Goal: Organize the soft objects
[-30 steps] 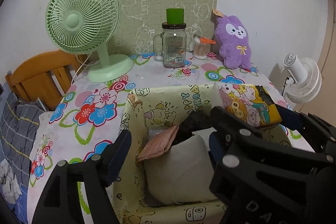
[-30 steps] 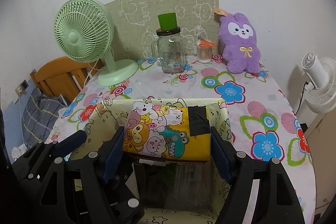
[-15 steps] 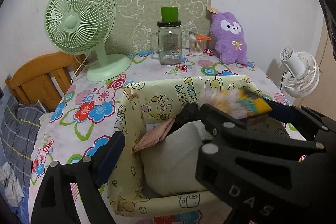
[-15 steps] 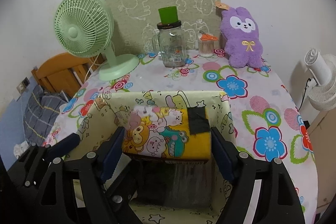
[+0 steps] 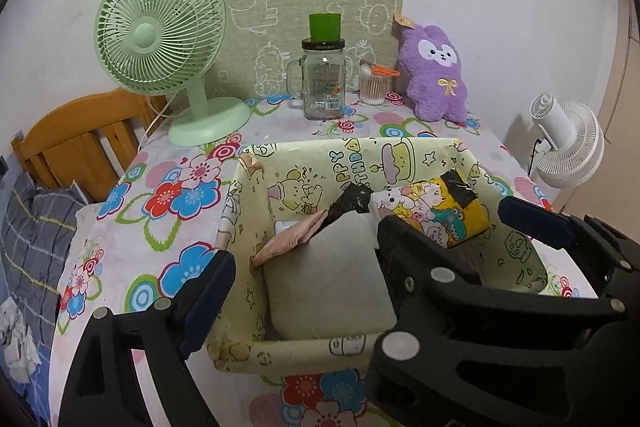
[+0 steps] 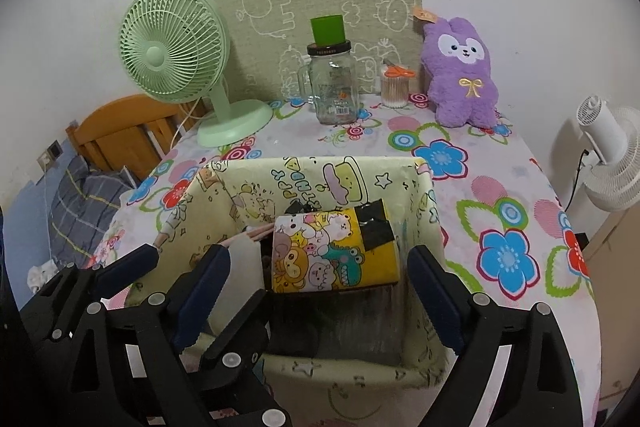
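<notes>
A yellow cartoon-print fabric box (image 6: 320,187) sits at the near centre of the desk (image 6: 500,195), which is covered in a flowered cloth. Inside it, toward the 3 o'clock wall, lies the yellow cartoon pouch (image 6: 334,251) with a black patch at its upper right corner; it rests on darker items and nothing grips it. The right hand-held gripper (image 6: 318,291) hangs at the box's 6 o'clock edge with its fingers spread wide, one on each side of the pouch and clear of it. In the left wrist view the same pouch (image 5: 440,211) shows at the box's 3 o'clock side, next to a grey cushion (image 5: 328,275) that fills the near part of the box, a pink folded cloth (image 5: 292,235) and a black bundle (image 5: 352,201) behind it. The left hand-held gripper (image 5: 356,259) is also spread: its 9 o'clock finger stands outside the box wall, the other is hidden behind the right tool's black frame.

At the desk's 12 o'clock edge stand a green fan (image 6: 176,47) toward 10 o'clock, a glass jar (image 6: 334,85) topped by a green cup (image 6: 328,29), a tub of cotton swabs (image 6: 394,89), and a purple plush rabbit (image 6: 462,75) toward 1 o'clock. A white fan (image 6: 608,155) stands off the desk at 3 o'clock
</notes>
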{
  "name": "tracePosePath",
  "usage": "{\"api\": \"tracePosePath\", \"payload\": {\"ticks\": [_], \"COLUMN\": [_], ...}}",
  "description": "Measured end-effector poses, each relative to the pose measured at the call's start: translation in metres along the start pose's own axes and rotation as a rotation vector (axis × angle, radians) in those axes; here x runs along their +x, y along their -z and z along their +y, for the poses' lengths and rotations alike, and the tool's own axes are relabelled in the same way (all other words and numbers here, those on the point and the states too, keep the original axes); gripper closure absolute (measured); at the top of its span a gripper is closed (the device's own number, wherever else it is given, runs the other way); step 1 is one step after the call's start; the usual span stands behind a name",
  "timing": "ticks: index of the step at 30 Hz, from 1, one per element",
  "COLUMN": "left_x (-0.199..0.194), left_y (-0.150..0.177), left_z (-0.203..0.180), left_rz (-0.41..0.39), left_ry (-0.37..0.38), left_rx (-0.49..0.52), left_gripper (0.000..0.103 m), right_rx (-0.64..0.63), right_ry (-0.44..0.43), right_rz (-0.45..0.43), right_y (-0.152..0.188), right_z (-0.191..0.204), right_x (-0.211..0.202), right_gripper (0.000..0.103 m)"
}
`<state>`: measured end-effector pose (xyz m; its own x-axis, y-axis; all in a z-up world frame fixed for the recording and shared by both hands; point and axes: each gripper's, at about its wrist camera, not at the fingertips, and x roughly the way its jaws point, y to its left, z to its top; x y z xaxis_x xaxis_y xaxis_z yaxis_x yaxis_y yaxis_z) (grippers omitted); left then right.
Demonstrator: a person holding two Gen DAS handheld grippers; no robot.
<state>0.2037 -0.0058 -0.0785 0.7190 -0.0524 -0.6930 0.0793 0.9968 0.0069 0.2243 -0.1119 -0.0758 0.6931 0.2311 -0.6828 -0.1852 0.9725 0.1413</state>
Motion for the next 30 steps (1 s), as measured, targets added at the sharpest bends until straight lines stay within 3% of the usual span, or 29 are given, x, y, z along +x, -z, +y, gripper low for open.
{"api": "tracePosePath", "payload": {"ticks": [30], "left_x": [-0.075], "left_y": [0.025], "left_z": [-0.005], "left_rz": [-0.106], "left_ry": [-0.017], "left_rx": [-0.005], "left_gripper": [0.001], "right_rx": [-0.003], "right_ry": [0.028], "right_rz": [-0.097], "right_y": [0.03], "right_z": [-0.001], "right_x": [-0.088], "right_gripper": [0.01]}}
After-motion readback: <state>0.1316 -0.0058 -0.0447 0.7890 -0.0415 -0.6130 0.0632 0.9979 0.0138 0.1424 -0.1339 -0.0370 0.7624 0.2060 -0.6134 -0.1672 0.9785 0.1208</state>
